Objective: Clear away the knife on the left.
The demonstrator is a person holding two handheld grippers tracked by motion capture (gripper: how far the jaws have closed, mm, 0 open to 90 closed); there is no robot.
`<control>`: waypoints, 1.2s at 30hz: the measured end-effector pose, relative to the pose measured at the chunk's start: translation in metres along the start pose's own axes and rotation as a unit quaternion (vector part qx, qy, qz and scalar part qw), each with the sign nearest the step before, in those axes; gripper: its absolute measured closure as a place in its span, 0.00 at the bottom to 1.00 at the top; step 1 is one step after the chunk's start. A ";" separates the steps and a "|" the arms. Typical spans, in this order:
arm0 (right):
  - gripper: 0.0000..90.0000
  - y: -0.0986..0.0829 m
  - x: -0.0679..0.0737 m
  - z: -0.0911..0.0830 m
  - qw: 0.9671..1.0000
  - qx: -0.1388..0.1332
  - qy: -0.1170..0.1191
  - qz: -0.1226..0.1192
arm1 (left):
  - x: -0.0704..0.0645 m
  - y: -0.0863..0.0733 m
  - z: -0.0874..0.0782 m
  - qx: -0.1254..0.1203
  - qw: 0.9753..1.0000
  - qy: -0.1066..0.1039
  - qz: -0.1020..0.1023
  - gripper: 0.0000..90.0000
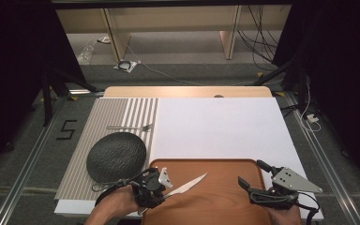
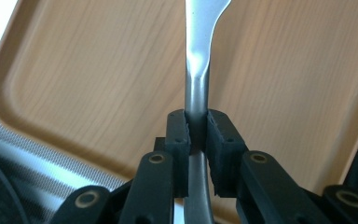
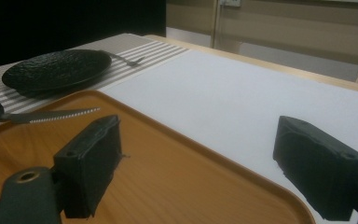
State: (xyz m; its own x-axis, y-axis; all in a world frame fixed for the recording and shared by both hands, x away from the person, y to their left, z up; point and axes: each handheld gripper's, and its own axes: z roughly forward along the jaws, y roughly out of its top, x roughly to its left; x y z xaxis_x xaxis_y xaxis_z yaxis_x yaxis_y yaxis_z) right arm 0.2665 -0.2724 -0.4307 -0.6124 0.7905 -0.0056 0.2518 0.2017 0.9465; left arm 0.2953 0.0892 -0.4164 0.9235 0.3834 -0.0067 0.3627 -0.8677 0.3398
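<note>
One serrated steel knife (image 1: 186, 185), wooden tray (image 1: 225, 206).

Knife (image 2: 196, 70) blade tip past the left gripper view's top edge, handle end hidden under the jaws

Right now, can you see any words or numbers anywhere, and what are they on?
"5": a big black numeral marked on the grey floor, left of the table.
No words or numbers can be read on the knife, the wooden tray, the black plate, the fork or the striped mat.
</note>
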 end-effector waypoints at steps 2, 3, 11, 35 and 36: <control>0.18 0.000 0.001 0.000 1.000 0.000 0.000 0.001 | -0.003 0.002 0.002 0.002 1.000 -0.005 0.000 0.88; 0.18 0.000 0.001 0.000 1.000 0.000 0.000 0.001 | -0.005 0.002 0.003 0.005 1.000 -0.004 0.005 0.88; 0.18 0.000 0.000 -0.001 1.000 0.001 0.002 -0.001 | -0.021 0.008 0.012 0.017 1.000 -0.022 0.013 0.88; 0.18 -0.001 0.001 0.001 1.000 0.006 0.004 -0.002 | -0.039 0.012 0.044 0.077 0.995 -0.048 0.035 0.88; 0.18 -0.001 0.001 0.001 1.000 0.006 0.004 -0.002 | -0.040 0.012 0.044 0.077 0.995 -0.047 0.035 0.88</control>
State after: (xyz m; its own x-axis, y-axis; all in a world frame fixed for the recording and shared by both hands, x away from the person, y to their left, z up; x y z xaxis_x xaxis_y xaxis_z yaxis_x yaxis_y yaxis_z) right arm 0.2666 -0.2715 -0.4318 -0.6194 0.7851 -0.0066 0.2587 0.2121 0.9424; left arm 0.2685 0.0499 -0.4535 0.9523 0.2949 -0.0784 0.3047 -0.9325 0.1937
